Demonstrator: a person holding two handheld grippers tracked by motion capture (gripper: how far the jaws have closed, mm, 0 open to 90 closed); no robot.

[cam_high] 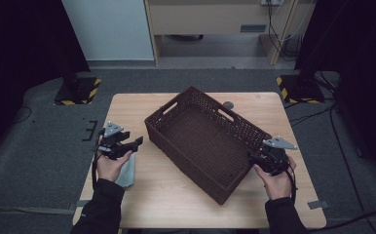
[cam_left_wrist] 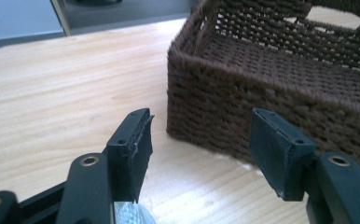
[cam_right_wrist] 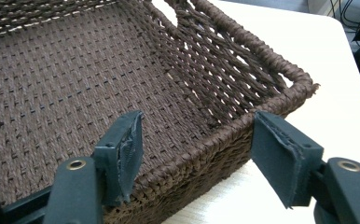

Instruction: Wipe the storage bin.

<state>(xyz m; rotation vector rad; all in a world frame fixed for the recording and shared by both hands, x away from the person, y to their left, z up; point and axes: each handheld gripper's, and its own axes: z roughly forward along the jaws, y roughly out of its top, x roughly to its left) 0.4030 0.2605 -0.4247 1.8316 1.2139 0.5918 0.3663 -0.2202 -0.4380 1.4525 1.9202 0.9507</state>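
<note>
At the left edge of the bench [cam_high: 142, 190], the left tool [cam_high: 138, 142] hovers with its jaws spread wide and nothing between them, aimed at the near left corner of the woven basket [cam_high: 203, 141]; in the left gripper view that corner stands just ahead of the open tool [cam_left_wrist: 201, 140], apart from both pads, which suggests it is lined up for an approach rather than a grasp. Under that hand lies a pale silvery packet [cam_high: 126, 173], flat on the wood beside the wrist; a sliver of it [cam_left_wrist: 129, 214] shows below the jaws in the left gripper view, so it seems simply parked there within reach, perhaps waiting to go into the basket. The basket itself sits in the middle of the bench, turned at a slant so that one corner points toward each hand, and it holds nothing. On the right, the right tool [cam_high: 252, 157] rests at the basket's near right wall, and in the right gripper view the tool [cam_right_wrist: 197, 149] straddles the rim: one pad is inside over the woven floor, the other outside over the wood, with gaps either side, so the jaws are open and not pressing. That straddle looks like readiness to pinch the wall and steady or shift the basket.
</note>
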